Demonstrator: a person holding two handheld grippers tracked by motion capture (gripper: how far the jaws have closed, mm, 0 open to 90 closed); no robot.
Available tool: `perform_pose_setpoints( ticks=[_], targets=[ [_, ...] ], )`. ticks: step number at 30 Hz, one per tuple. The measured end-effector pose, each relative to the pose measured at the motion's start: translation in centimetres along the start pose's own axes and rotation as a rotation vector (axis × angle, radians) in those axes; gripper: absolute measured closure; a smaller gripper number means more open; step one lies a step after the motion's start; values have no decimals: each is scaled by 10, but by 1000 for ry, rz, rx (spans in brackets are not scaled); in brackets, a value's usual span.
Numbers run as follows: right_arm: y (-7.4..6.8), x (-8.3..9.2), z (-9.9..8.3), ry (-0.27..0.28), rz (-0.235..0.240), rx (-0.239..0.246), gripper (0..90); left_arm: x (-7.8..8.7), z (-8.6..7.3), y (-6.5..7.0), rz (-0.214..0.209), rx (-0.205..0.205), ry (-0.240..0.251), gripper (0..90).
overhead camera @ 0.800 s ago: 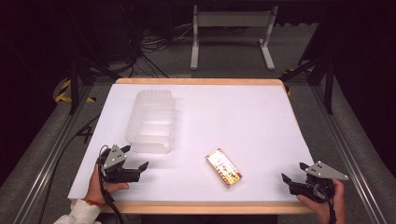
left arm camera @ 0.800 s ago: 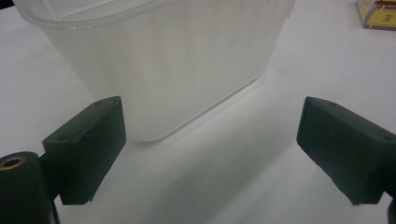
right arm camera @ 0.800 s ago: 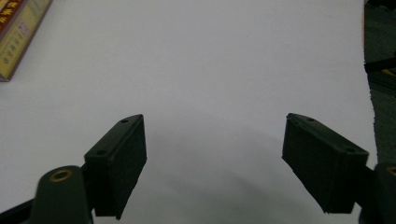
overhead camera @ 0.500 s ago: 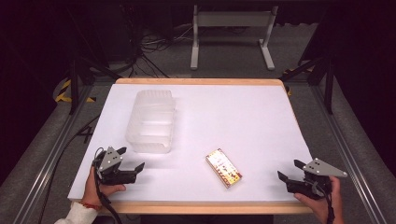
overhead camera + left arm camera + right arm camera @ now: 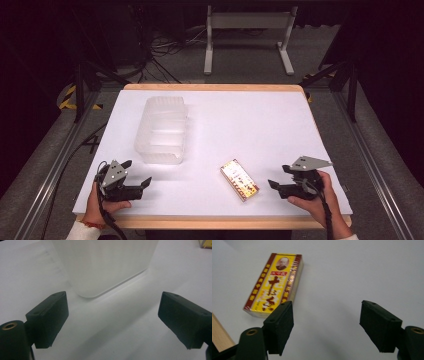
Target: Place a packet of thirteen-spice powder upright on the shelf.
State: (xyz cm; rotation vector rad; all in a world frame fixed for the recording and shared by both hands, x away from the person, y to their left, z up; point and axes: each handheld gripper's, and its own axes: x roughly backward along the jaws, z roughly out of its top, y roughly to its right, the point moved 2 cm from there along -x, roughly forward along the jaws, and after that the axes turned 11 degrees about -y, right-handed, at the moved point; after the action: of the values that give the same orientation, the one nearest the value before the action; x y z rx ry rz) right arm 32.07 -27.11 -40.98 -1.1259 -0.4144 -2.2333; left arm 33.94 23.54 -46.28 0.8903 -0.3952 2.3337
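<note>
A flat yellow and red box (image 5: 239, 180) with printed characters lies on the white table (image 5: 250, 125), near its front edge. My right gripper (image 5: 278, 176) is low over the table just right of the box, open, with nothing between its jaws. The right gripper view has the box (image 5: 274, 282) ahead and left of the open gripper (image 5: 325, 325), partly behind the left jaw. My left gripper (image 5: 138, 171) is open at the front left, just in front of a clear plastic container (image 5: 161, 130). In the left gripper view the container (image 5: 107, 262) stands ahead of the empty gripper (image 5: 112, 317).
The table has a wooden rim (image 5: 210, 222); its front edge (image 5: 219, 335) is close to my right gripper. Metal rails (image 5: 50, 165) run along both sides. A stand (image 5: 247, 35) and cables lie on the floor behind. A corner of the box (image 5: 206, 243) shows at the upper right.
My right gripper has moved left, closer to the yellow box. My left gripper has shifted slightly left and back toward the front edge. The box and container have not moved.
</note>
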Motion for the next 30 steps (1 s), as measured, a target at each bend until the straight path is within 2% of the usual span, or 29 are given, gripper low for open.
perform_pose_setpoints(
  ticks=[2, 3, 6, 10, 12, 15, 16, 19, 21, 23, 26, 30],
  targets=[
    [-9, -9, 13, -23, 14, 21, 277, 0, 0, 0, 1, -3, -1, 102],
    [-9, -9, 13, -23, 14, 21, 277, 0, 0, 0, 0, -7, -3, 102],
    [-22, -25, 33, -63, 49, 44, 277, 0, 0, 1, -2, -7, -2, 101],
    [-36, -44, 55, -114, 64, 49, 275, 0, 0, 1, -8, -4, 1, 101],
    [-43, -53, 66, -142, 97, 52, 262, 0, 0, 0, -12, -4, 2, 100],
    [-55, -66, 84, -184, 80, 88, 249, 0, 0, 0, -18, 1, 3, 99],
    [-57, -70, 89, -199, 87, 86, 246, 0, 0, 0, -19, 0, 3, 99],
    [-61, -84, 100, -247, 79, 88, 243, 0, 0, 1, -15, -4, 3, 99],
    [-63, -92, 105, -283, 52, 80, 233, 0, 0, 1, -18, -3, 3, 99],
    [-63, -95, 107, -293, 48, 74, 231, 0, -1, 1, -18, -3, 2, 98],
    [-59, -104, 111, -327, 30, 39, 224, -1, -1, 0, -18, -5, -4, 99],
    [-55, -115, 113, -379, 45, 13, 218, -1, -1, 1, -14, -15, -13, 99]
  ],
)
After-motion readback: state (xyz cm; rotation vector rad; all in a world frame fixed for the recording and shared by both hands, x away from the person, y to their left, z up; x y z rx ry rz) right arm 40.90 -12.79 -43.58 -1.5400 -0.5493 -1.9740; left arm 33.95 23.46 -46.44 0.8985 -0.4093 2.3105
